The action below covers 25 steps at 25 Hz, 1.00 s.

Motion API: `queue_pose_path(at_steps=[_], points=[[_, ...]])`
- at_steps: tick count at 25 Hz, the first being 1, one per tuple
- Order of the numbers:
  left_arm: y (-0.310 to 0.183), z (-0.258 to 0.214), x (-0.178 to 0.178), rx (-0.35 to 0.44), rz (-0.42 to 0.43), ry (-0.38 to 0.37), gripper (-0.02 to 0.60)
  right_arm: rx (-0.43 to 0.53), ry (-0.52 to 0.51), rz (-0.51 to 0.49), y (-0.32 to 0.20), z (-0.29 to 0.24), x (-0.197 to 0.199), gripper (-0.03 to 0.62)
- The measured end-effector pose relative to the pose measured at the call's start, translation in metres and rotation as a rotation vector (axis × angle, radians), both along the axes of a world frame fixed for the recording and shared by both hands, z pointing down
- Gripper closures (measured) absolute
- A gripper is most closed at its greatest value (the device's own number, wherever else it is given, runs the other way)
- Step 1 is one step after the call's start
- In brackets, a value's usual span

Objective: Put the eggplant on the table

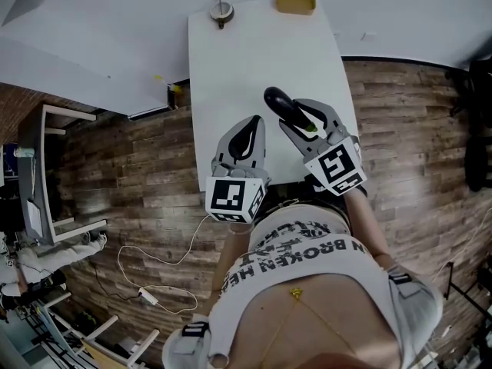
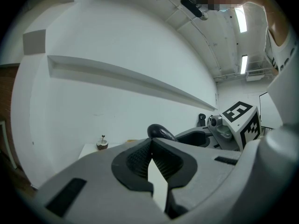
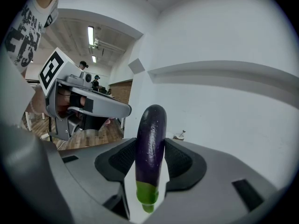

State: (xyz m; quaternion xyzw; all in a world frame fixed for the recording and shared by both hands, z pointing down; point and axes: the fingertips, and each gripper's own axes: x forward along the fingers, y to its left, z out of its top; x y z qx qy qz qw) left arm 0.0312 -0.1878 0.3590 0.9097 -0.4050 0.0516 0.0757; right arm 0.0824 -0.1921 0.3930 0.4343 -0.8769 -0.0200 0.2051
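Standing at the near end of the counter (image 1: 254, 68), printed shirt (image 1: 307, 256) filling the bottom of the head view. Showing wood floor (image 1: 115, 167) on both sides, a white cable (image 1: 154, 271) lying on it at the left. Holding both claws out side by side just ahead of the body, over the counter's near end, each marker cube (image 1: 234, 197) facing up at the head camera. Holding the left claw (image 1: 254, 123) closed, pad tips touching, only a thin wedge of gap behind the tips, nothing gripped in it. Clamping the eggplant (image 1: 278, 101) in the right claw (image 1: 304, 115), just right of the left one, ribbed pads pressing on both sides of it, jaws standing fairly wide around its body. Pointing the eggplant's (image 3: 150, 139) dark purple rounded end forward, well past the pad tips, green stem end back between the jaws toward the claw's body. Holding the eggplant over the counter, well short of its far end; not telling from any view whether it is touching the top. Showing, at the counter's far end, a small round brown thing (image 1: 221, 10) with a stalk on top near the left corner and a yellow thing (image 1: 296, 2) near the right corner, well apart from each other and from the eggplant. Ending at a plain white wall (image 2: 117, 41) with a long ledge (image 2: 131, 80) right behind the counter.
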Motion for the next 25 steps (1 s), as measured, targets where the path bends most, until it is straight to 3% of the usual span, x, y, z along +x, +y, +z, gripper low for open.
queue_pose_path(at_steps=[8,18,25], points=[[0.005,0.006,-0.003,-0.012,-0.01,-0.005,0.575,-0.024,0.02,-0.009,-0.003,0.013,0.0,0.407],[0.01,0.017,-0.021,-0.042,-0.06,-0.013,0.575,-0.093,0.192,-0.049,-0.01,0.065,-0.003,0.407],[0.021,0.024,-0.043,-0.067,-0.107,-0.022,0.575,-0.185,0.222,-0.097,-0.005,0.104,-0.014,0.407]])
